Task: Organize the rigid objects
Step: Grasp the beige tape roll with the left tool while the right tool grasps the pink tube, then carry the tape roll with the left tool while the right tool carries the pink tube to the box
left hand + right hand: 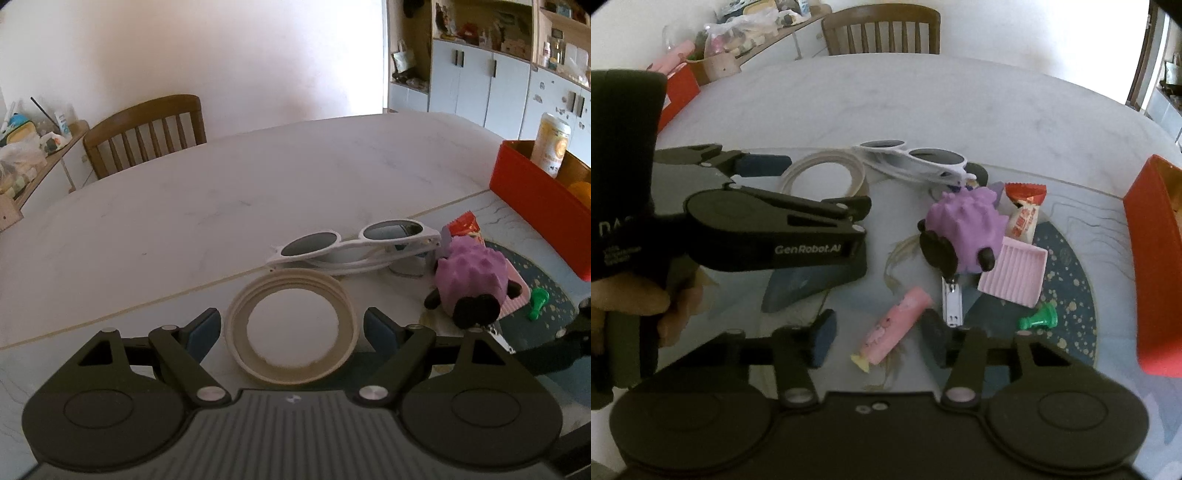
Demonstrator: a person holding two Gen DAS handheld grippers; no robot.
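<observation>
Left gripper open wide, straddling ring, nothing gripped. Right gripper half-open around pink tube, untouched. Ring could be squirted out; tube rolled aside.

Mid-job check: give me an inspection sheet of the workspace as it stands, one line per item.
Surface: white marble table, dark speckled mat at the right.
Job's things: cream ring, white sunglasses, purple spiky toy, pink tube, pink ridged tray, green piece, nail clipper, snack packet.
Clutter: red bin already holds a bottle.
Grippers: left gripper open, straddling the ring; right gripper open around the tube.
Cables: nothing seen.
Surroundings: wooden chair, cupboards.
</observation>
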